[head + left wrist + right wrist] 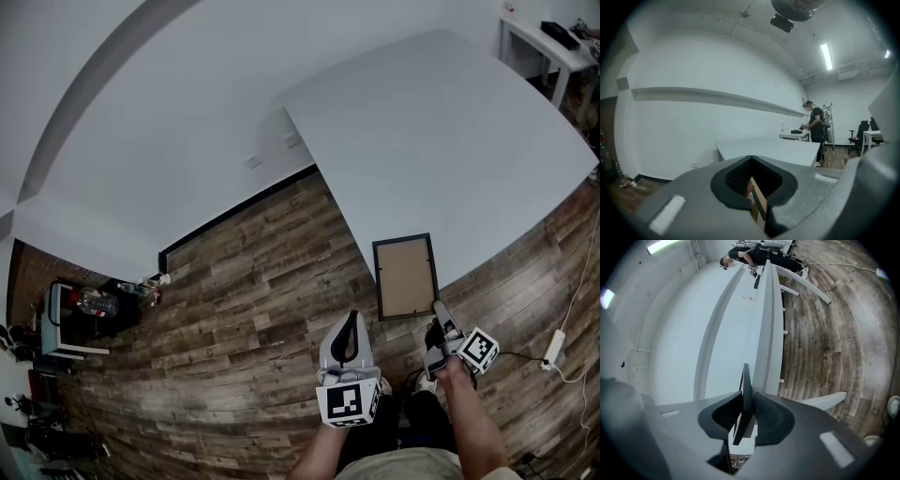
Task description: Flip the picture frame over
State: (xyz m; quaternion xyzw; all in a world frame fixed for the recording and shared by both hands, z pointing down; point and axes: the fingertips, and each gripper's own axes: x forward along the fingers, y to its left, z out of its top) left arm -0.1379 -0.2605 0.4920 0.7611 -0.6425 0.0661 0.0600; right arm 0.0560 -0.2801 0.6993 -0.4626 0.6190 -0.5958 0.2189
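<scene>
Frame (405,277): dark-edged, tan backing face up, flat on the table (441,122) at its near edge.

Right gripper (439,309): at the table's near edge, on the frame's near right corner. Its own view shows the jaws closed on the thin dark frame edge (746,394), which stands upright between the pads.

Left gripper (349,328): off the table, over the floor (262,309), apart from the frame. Jaws drawn together, nothing clearly held. A thin tan sliver shows in the hollow between them and cannot be identified.

Step in hand, judged: the grip is taken and the lift is not yet begun.

Handling advice:
- Keep the pinch firm, since the bite is narrow and on one corner only.
- Raise the near edge and let the far edge pivot on the table.
- Bring the left gripper to the other near corner if the frame twists.
- Lower it slowly once past upright, keeping it on the table and away from the edge.
</scene>
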